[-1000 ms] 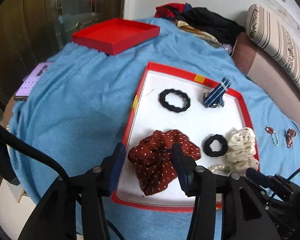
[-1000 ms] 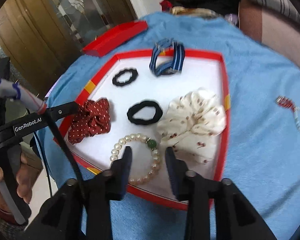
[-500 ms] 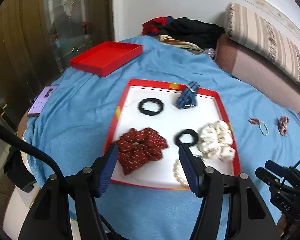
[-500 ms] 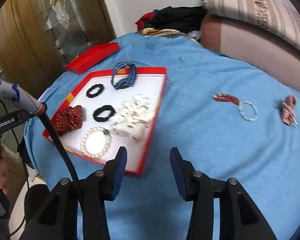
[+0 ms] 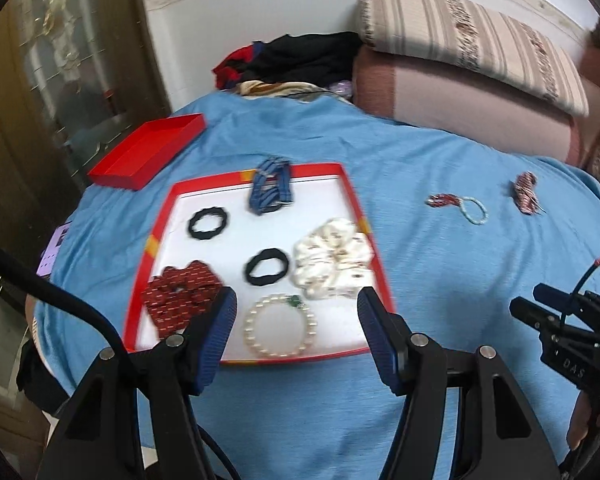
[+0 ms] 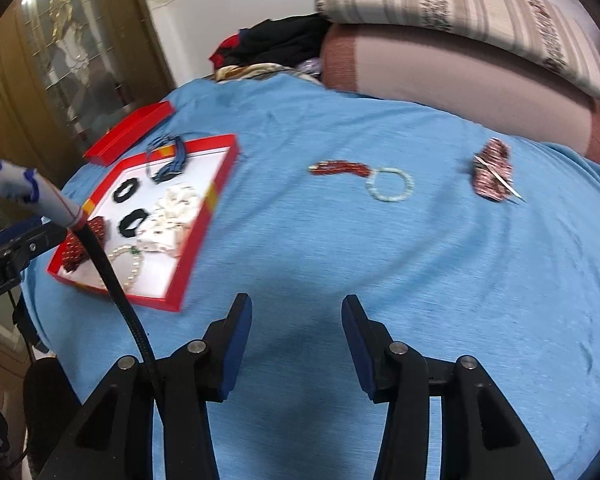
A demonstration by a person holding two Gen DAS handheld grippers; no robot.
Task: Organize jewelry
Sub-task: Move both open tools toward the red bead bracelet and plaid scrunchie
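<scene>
A red-rimmed white tray (image 5: 354, 204) lies on the blue cloth and holds a pearl bracelet (image 5: 280, 326), a dotted red scrunchie (image 5: 180, 296), a white scrunchie (image 5: 332, 258), two black hair ties (image 5: 208, 223) and a blue striped band (image 5: 270, 190). On the cloth to the right lie a red and pale bead bracelet (image 6: 374, 178) and a red-white clip (image 6: 492, 174). My left gripper (image 5: 296, 332) is open and empty, hovering over the tray's near edge. My right gripper (image 6: 296, 332) is open and empty, over bare cloth short of the bracelet.
A red box lid (image 5: 148, 152) sits at the back left of the cloth. A phone (image 5: 54, 252) lies at the left edge. Clothes (image 5: 288, 62) and striped sofa cushions (image 5: 472, 40) lie behind. The tray also shows at the left of the right wrist view (image 6: 204, 216).
Both grippers have pulled back and up from the tray. The right gripper has swung right, over the open cloth toward the loose bracelet. Both jaws have opened wider.
</scene>
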